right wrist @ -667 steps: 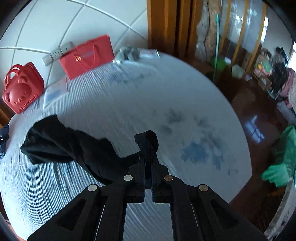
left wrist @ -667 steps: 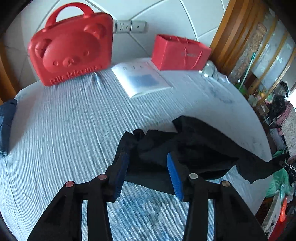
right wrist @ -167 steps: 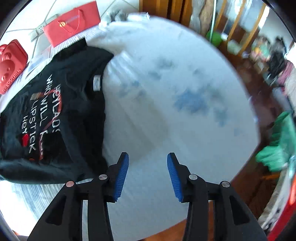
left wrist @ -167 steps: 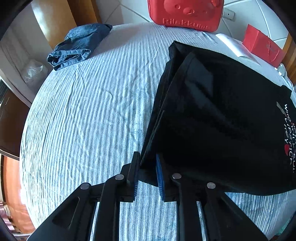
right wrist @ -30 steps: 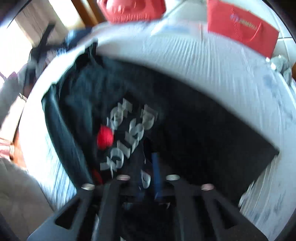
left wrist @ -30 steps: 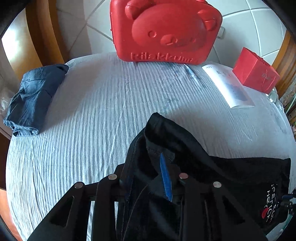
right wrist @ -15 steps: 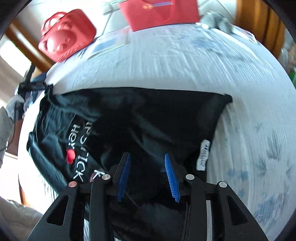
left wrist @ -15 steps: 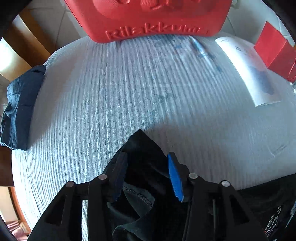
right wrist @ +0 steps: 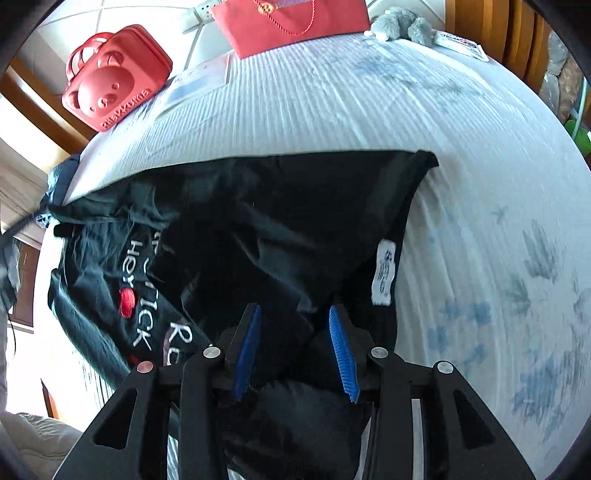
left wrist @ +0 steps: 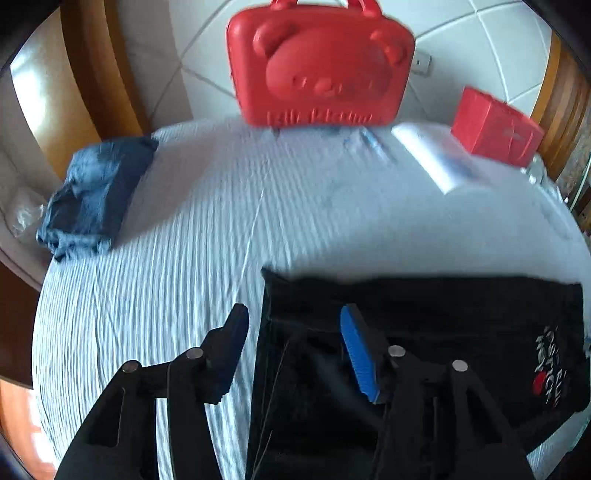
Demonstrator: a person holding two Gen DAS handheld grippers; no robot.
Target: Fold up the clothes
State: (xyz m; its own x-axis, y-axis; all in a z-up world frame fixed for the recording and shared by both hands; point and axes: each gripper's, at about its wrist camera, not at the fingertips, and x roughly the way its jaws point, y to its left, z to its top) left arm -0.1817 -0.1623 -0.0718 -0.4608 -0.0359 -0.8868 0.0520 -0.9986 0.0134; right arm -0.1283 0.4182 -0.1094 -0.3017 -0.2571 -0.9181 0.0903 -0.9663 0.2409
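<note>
A black T-shirt [left wrist: 443, 314] with white and red lettering lies folded on the pale striped bed sheet [left wrist: 184, 277], its far edge straight. My left gripper [left wrist: 293, 312] hovers over the shirt's left edge with its jaws opening. One finger is over the sheet and the other over the cloth, and nothing is pinched. In the right wrist view the black T-shirt [right wrist: 277, 206] fills the middle, its white neck label at the right. My right gripper [right wrist: 293, 308] stands open above bunched black cloth, with its blue pads [right wrist: 341, 350] bare.
A red bear-face case [left wrist: 317, 62] stands at the head of the bed, with a red gift bag [left wrist: 495, 127] and a white booklet [left wrist: 432, 162] to its right. Folded blue denim [left wrist: 92, 192] lies at the left edge. A grey plush toy [right wrist: 399, 22] sits at the far corner.
My left gripper carried the shirt's corner forward, let it go and drew back with its jaws wider. The right gripper rolled and swung across the shirt, then kept still.
</note>
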